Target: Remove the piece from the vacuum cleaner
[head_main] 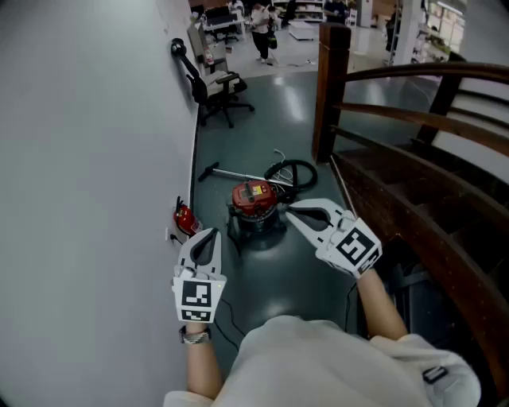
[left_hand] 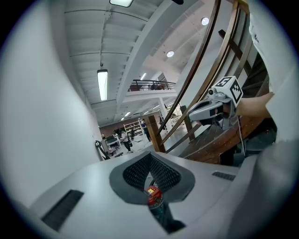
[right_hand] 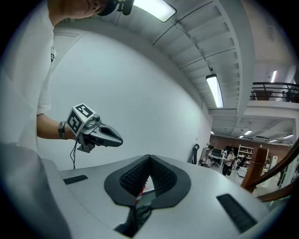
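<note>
The red vacuum cleaner (head_main: 253,199) stands on the dark floor ahead of me, with its black hose (head_main: 294,170) coiled behind it and a metal wand (head_main: 238,175) lying to its left. My left gripper (head_main: 212,233) hovers shut to the left of it, apart from it. At the vacuum's right side my right gripper (head_main: 291,209) hangs shut and empty. In the left gripper view the shut jaws (left_hand: 150,155) frame the vacuum (left_hand: 153,194) far off. A red sliver of the vacuum (right_hand: 140,190) shows below the shut jaws (right_hand: 149,158) in the right gripper view.
A white wall (head_main: 87,159) runs along the left with a small red object (head_main: 185,219) at its foot. A wooden staircase railing (head_main: 413,119) and post (head_main: 330,87) close the right side. An office chair (head_main: 215,87) stands further back, and people (head_main: 262,24) stand in the distance.
</note>
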Demonstrator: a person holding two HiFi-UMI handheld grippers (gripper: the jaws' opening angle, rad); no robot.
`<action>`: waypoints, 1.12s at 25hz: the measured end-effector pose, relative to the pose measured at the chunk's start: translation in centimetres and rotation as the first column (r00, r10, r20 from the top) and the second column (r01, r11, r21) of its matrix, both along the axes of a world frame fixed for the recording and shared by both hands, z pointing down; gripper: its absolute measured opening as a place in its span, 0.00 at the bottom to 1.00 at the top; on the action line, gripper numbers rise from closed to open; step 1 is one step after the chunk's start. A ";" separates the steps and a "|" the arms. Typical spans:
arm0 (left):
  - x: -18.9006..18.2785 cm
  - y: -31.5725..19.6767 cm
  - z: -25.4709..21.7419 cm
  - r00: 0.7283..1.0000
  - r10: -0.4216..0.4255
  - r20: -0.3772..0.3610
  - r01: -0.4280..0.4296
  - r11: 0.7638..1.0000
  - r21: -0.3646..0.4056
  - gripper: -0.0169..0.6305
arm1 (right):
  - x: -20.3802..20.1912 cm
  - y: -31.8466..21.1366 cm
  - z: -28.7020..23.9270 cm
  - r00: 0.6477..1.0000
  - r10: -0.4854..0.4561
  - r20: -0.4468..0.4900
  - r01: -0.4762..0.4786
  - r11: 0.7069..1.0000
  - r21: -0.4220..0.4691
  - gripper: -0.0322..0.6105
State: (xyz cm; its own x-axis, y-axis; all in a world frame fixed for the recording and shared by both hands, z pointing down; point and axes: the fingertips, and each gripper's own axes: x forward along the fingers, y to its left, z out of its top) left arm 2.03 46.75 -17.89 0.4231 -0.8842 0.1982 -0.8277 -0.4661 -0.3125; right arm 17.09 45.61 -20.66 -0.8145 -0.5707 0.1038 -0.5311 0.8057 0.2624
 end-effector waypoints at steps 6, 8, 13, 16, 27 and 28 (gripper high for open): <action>0.2 -0.4 -0.6 1.000 0.008 0.001 -0.008 1.000 0.016 0.03 | 0.3 -0.5 -0.3 1.000 0.014 0.018 -0.014 1.000 0.005 0.09; 0.4 -0.4 -0.6 1.000 0.010 0.002 -0.010 1.000 0.018 0.03 | 0.4 -0.3 -0.7 0.998 0.012 0.063 -0.012 1.000 -0.003 0.09; 0.6 -0.2 -0.8 1.000 0.011 0.000 -0.011 1.000 0.022 0.03 | 0.6 0.1 -1.6 0.997 0.006 0.077 -0.008 1.000 0.024 0.10; 0.6 -0.2 -0.8 1.000 0.010 -0.001 -0.010 1.000 0.022 0.03 | 0.4 0.2 -1.9 0.996 -0.005 0.094 0.004 1.000 0.007 0.10; 1.8 -0.1 -0.1 1.000 -0.014 0.014 0.014 1.000 0.005 0.03 | 2.3 -0.3 0.1 0.999 -0.006 0.046 0.008 1.000 -0.028 0.10; 1.9 -0.1 0.0 1.000 -0.018 0.016 0.018 1.000 0.004 0.03 | 2.5 -0.4 0.3 0.999 -0.007 0.044 0.008 1.000 -0.028 0.10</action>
State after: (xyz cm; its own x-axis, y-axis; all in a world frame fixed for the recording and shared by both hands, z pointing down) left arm 3.95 46.66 -17.91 0.4040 -0.8923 0.2015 -0.8307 -0.4500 -0.3277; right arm 19.59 45.23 -20.40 -0.8228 -0.5622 0.0835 -0.5359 0.8162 0.2158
